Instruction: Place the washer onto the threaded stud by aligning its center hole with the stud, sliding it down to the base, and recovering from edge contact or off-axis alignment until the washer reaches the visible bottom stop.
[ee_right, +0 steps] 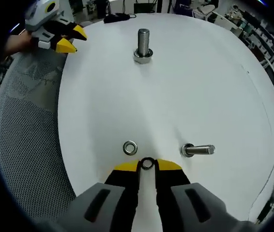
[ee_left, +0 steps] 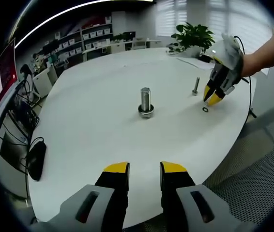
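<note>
A thick threaded stud stands upright on its wide base at the middle of the white round table. My right gripper is low over the table's far right side, shut on a small steel washer pinched between its yellow tips. A second, larger washer lies flat on the table just beside those tips. My left gripper hovers at the table's near edge, open with nothing between its jaws, well short of the stud.
A small bolt stands on its head close to the right gripper. A black mouse lies at the table's left edge. A mesh chair is beside the table. Shelves and a potted plant are beyond.
</note>
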